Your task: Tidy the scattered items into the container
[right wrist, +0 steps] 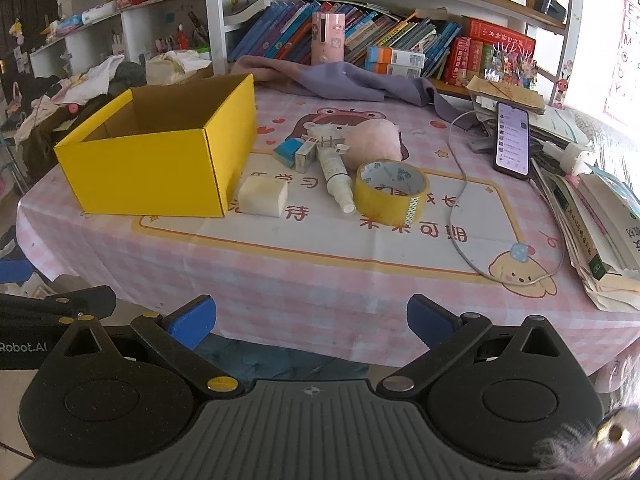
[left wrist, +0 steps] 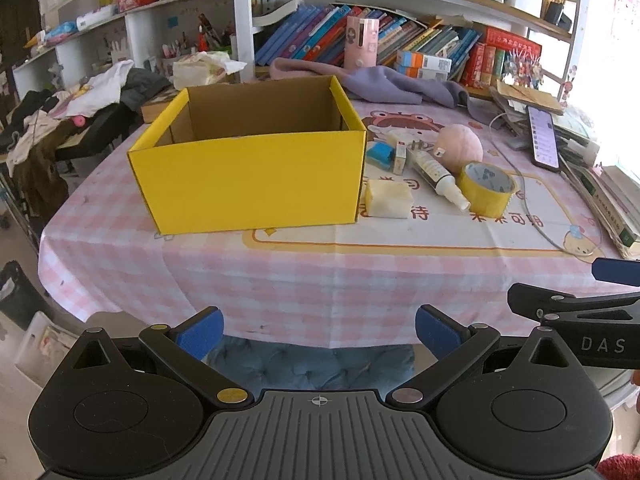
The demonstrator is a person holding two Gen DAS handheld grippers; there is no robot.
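Yellow box [left wrist: 248, 178] beyond left gripper [left wrist: 318, 334]

This is a lived-in home, likely a child's study corner. White shelves [left wrist: 244, 20] along the tabletop's far edge are packed with children's books [left wrist: 320, 36], pen pots and toys. A pink checked cartoon tablecloth [right wrist: 320, 272] covers the table, clothes [left wrist: 96, 92] are heaped past its far left corner, and a phone [right wrist: 513, 140] leans near the right edge.
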